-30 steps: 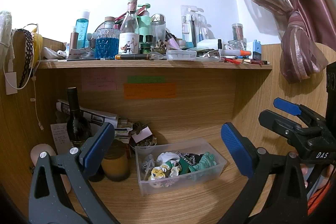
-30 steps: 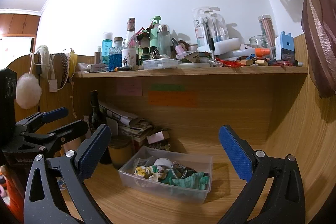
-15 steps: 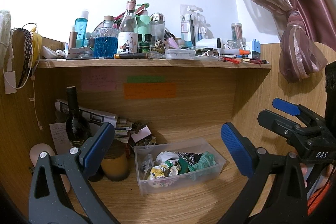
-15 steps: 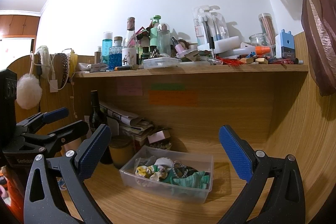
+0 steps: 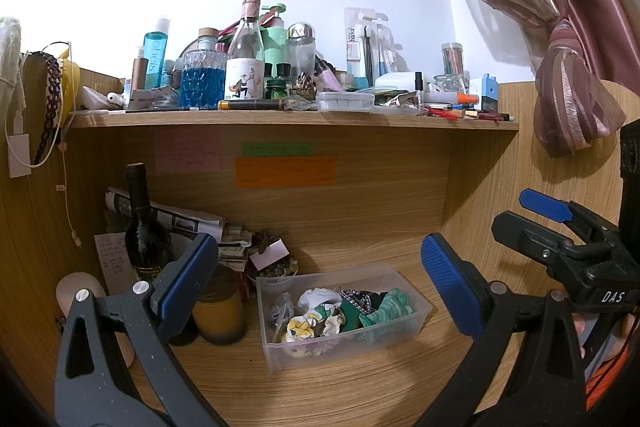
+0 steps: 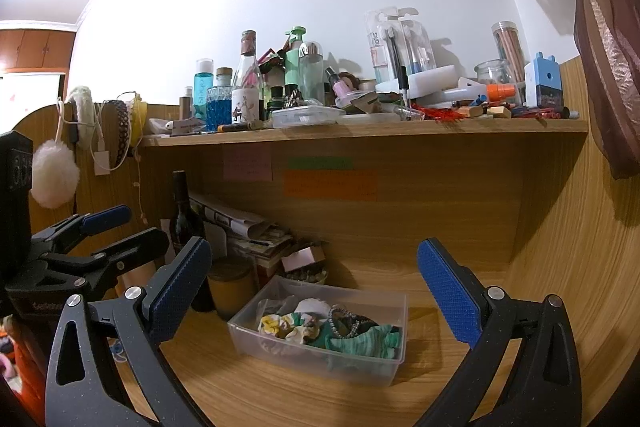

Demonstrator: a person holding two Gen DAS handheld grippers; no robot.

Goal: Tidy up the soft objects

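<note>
A clear plastic bin (image 5: 416, 317) (image 6: 276, 345) sits on the wooden desk under the shelf. It holds several soft fabric pieces: a green striped one (image 5: 386, 309) (image 6: 366, 341), a yellow-and-white one (image 5: 304, 327) (image 6: 276, 325) and a dark patterned one (image 6: 344, 319). My left gripper (image 5: 320, 281) is open and empty, above and in front of the bin. My right gripper (image 6: 314, 281) is open and empty, also in front of the bin. Each gripper shows at the edge of the other's view (image 5: 560, 227) (image 6: 96, 239).
A dark wine bottle (image 5: 142, 227), a brown jar (image 5: 218, 311), stacked papers (image 5: 192, 223) and a small bowl of trinkets (image 5: 274, 269) stand left of the bin. A shelf (image 5: 296, 117) crowded with bottles hangs above. A curtain (image 5: 560, 67) hangs at right.
Both grippers have stayed open and almost still; the views have shifted only very slightly. The bin and its contents have not moved.
</note>
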